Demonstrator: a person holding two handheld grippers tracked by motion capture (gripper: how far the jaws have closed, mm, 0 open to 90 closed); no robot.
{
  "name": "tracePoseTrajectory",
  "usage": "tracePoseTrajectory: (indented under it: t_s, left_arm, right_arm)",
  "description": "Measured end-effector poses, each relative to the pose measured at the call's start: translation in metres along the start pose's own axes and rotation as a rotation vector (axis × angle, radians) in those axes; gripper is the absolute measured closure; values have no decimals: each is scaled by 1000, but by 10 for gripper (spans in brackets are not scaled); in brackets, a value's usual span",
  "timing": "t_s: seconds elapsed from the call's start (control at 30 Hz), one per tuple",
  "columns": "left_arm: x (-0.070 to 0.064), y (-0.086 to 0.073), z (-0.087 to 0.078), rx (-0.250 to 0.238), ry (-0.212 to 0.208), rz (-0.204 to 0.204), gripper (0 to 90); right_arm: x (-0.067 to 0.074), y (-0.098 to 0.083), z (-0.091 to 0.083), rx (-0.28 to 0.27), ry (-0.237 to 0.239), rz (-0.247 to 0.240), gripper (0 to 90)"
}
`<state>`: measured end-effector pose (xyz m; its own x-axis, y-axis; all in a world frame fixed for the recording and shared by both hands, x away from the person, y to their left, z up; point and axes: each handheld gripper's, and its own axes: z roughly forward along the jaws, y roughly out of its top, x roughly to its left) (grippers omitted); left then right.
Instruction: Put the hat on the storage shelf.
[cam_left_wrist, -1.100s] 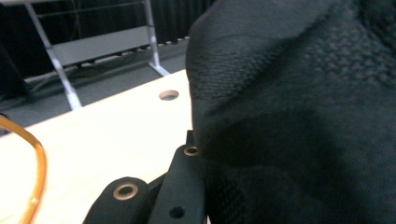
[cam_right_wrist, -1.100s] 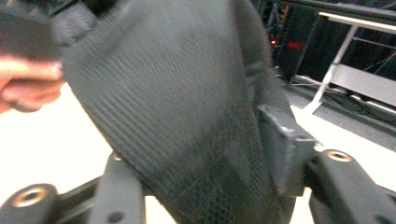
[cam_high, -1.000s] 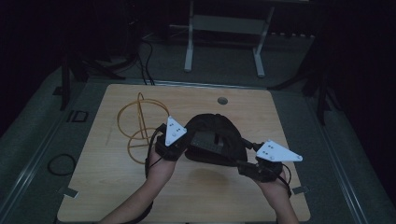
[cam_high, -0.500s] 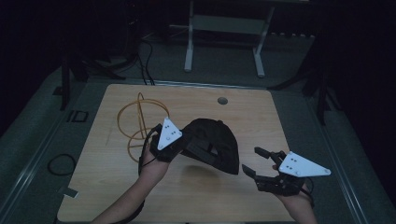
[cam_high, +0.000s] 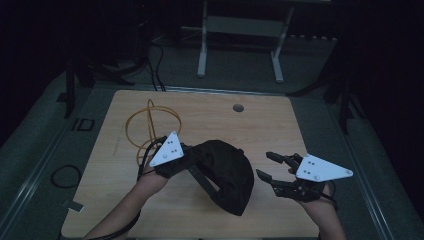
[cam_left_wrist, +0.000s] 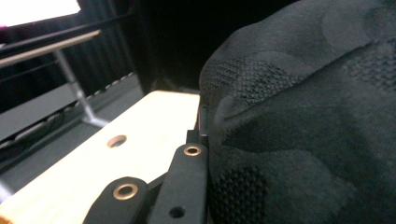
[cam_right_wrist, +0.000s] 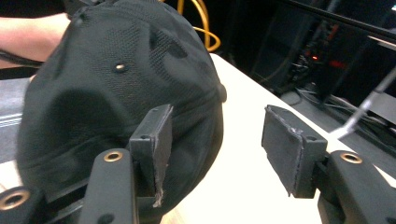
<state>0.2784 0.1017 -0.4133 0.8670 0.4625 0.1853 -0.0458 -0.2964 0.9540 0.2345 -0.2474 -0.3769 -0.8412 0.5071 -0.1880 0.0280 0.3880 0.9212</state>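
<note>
Left hand-held gripper (cam_high: 192, 162) clamps the black cap (cam_high: 227, 172) above the worktop (cam_high: 260, 125), right hand-held gripper (cam_high: 272, 167) gapes empty beside it, probably lining up a regrasp.

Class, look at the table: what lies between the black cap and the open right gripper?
Nothing: in the high view, bare table separates the black cap from the right gripper.

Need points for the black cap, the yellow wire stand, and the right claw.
black cap (cam_high: 227, 170), high view, on its crown.
yellow wire stand (cam_high: 150, 120), high view, on its upright loop.
right claw (cam_high: 268, 165), high view, midway between its open fingertips.
</note>
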Motion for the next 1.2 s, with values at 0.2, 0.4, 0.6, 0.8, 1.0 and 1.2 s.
tracePoseTrajectory:
  t_s: [0.2,0.4,0.6,0.8,1.0,1.2]
  left_arm:
    - [-3,5,-1,-9,-93,38,900]
    - [-7,9,0,-27,-140,29,900]
    - [-8,13,0,-37,-152,31,900]
    - [-7,13,1,-43,-154,11,900]
    - [-4,12,2,-36,-144,-2,899]
    - [-4,9,3,-10,-141,-2,893]
  right_arm:
    - [10,13,11,-3,82,-68,424]
    - [16,23,24,9,170,-105,412]
    - [19,24,30,23,172,-123,466]
    - [22,23,30,14,190,-145,672]
    - [27,21,31,14,189,-161,868]
    - [24,22,27,-17,205,-105,877]
